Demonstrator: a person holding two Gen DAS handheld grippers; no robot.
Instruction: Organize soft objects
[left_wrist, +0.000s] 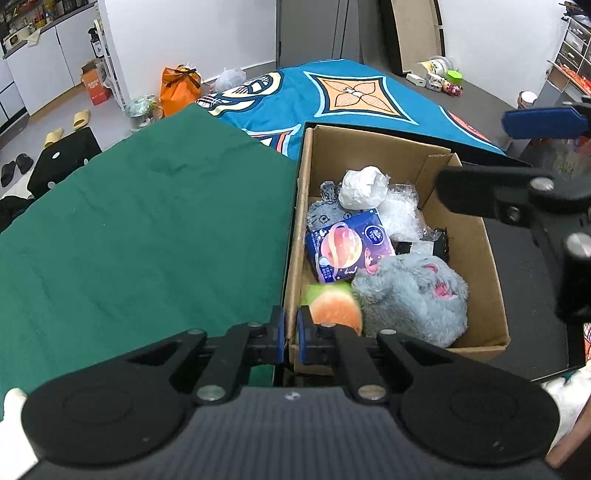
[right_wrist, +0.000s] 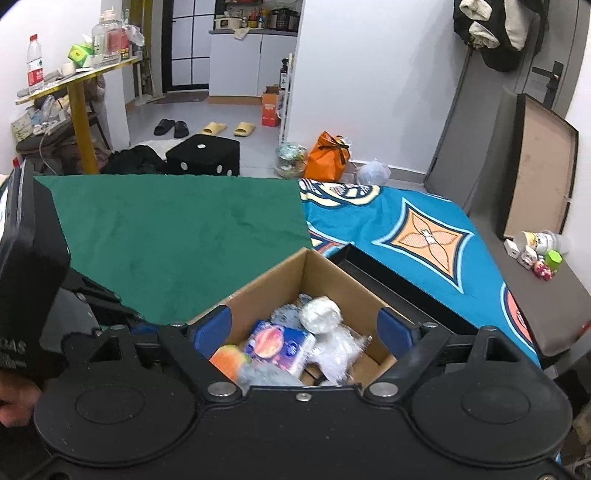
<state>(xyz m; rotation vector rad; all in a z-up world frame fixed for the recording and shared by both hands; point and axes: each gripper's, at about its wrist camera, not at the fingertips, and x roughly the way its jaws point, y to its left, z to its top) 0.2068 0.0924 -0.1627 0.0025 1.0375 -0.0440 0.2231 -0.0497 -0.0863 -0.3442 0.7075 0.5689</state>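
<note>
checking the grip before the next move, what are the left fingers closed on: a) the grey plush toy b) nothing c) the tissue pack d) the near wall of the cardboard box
d: the left fingers pinch the near corner wall of the cardboard box; the grey plush toy and tissue pack lie loose inside.

Almost nothing reads clearly from my cameras. On the black device (right_wrist: 26, 280) at the left edge of my right view I make out the pale letters "DAS", cut off by the frame. The blue tissue pack (left_wrist: 347, 247) in the cardboard box (left_wrist: 480, 266) carries a round logo and small print, too blurred to read.
</note>
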